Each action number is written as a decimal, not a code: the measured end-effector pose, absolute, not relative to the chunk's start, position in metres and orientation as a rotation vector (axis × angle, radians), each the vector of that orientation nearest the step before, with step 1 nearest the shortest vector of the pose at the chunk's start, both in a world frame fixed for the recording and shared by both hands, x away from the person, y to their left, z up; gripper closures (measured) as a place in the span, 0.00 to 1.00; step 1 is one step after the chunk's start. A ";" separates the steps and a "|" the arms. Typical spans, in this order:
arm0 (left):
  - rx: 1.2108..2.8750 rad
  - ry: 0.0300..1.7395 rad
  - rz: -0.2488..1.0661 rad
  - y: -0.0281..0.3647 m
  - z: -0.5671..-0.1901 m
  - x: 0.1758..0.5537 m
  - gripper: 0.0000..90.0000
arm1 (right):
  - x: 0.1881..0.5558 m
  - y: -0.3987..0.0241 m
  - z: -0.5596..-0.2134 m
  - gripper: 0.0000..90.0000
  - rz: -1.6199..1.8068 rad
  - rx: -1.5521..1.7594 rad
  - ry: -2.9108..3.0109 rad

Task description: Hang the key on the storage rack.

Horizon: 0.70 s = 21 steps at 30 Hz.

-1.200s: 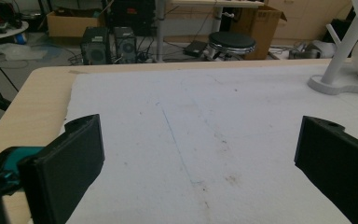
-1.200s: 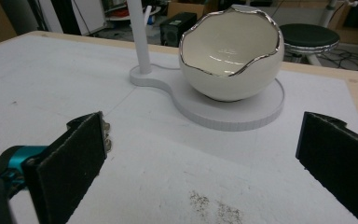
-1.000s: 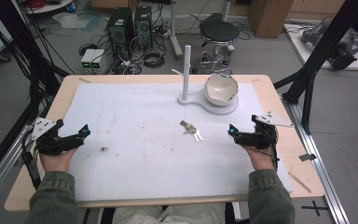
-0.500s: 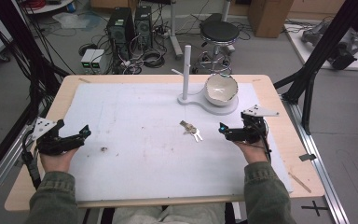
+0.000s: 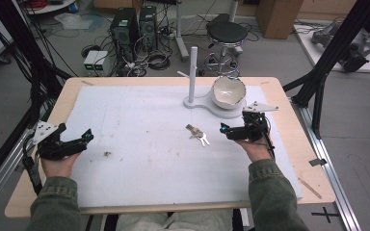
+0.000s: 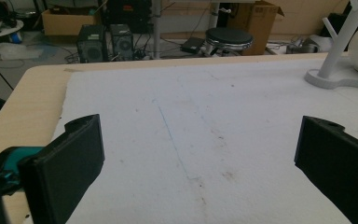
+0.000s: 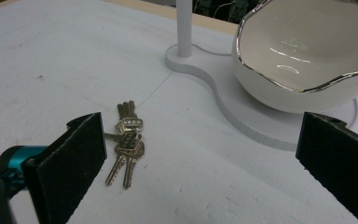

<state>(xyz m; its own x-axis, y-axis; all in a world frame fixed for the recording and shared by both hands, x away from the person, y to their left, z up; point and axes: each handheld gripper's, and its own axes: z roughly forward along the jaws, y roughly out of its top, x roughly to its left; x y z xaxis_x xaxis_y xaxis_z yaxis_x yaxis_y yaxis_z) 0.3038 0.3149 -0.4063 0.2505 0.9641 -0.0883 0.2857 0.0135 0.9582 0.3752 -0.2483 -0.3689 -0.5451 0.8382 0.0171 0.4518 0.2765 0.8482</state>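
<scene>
A bunch of keys [image 5: 198,136] lies flat on the white mat [image 5: 139,125] that covers the table [image 5: 67,98], a little right of the middle of the high view. The right gripper [image 5: 225,129] sits just to the right of them, not touching, its jaws spread wide. In the right gripper view the keys [image 7: 126,140] lie in the lower left, close to the left jaw, which cuts off a bit of the ring end; how many keys there are is hard to count, since they overlap.

Beyond them, in the upper right of that view, a white bowl [image 7: 307,60] with a shiny rim rests on a flat white stand [image 7: 214,88]; its top edge runs out of the frame, and the stand's post [image 7: 184,28] is cut off at the top too.

The left gripper [image 5: 87,137] rests at the lower left of the high view, well apart from the keys, jaws also wide. In the left gripper view only bare, stained mat lies between its jaws. A small dark speck [image 5: 107,154] near it is too small to make out.
</scene>
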 end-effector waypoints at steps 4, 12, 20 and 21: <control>1.485 1.233 0.823 0.315 -0.407 0.304 0.02 | 0.381 -0.243 -0.367 0.01 1.171 1.161 2.147; 1.486 1.239 0.827 0.317 -0.409 0.308 0.02 | 0.392 -0.230 -0.362 0.01 1.132 1.136 2.206; 1.498 1.234 0.828 0.316 -0.410 0.310 0.02 | 0.402 -0.216 -0.363 0.01 1.094 1.103 2.261; 1.500 1.232 0.829 0.315 -0.410 0.310 0.02 | 0.404 -0.215 -0.363 0.01 1.099 1.110 2.260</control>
